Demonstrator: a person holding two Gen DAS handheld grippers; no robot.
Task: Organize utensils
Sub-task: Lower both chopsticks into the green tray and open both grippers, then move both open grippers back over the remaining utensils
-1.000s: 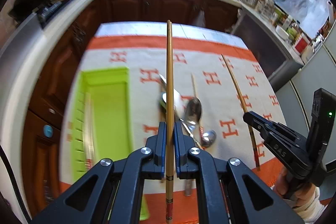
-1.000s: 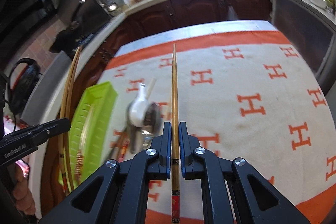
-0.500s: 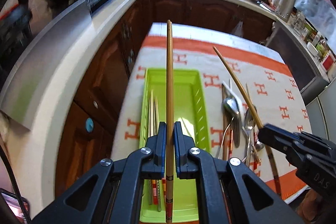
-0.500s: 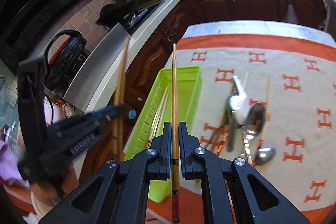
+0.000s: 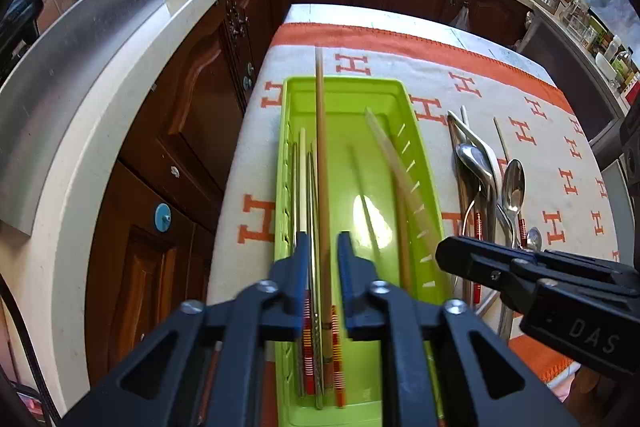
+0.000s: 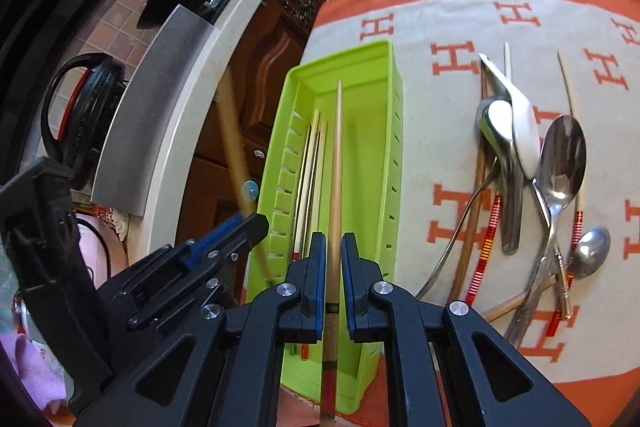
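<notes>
A lime-green tray lies on the H-patterned cloth with several chopsticks along its left wall. My left gripper hangs over the tray; its jaws are opening and a wooden chopstick runs loose between them with gaps on both sides. My right gripper is over the tray's near end. Its jaws are starting to open, but the pads still touch a second wooden chopstick, which slants down into the tray. Spoons and more chopsticks lie heaped on the cloth to the right.
The tray sits near the left edge of the cloth. Past that edge is a gap, then dark wooden cabinets under a pale counter. A white ceramic spoon tops the utensil heap. A sink and kettle are at the back.
Both grippers have swung left from the utensil heap to above the green tray and dropped lower. The left jaws have parted from their chopstick. The right jaws look about as narrow as before.
</notes>
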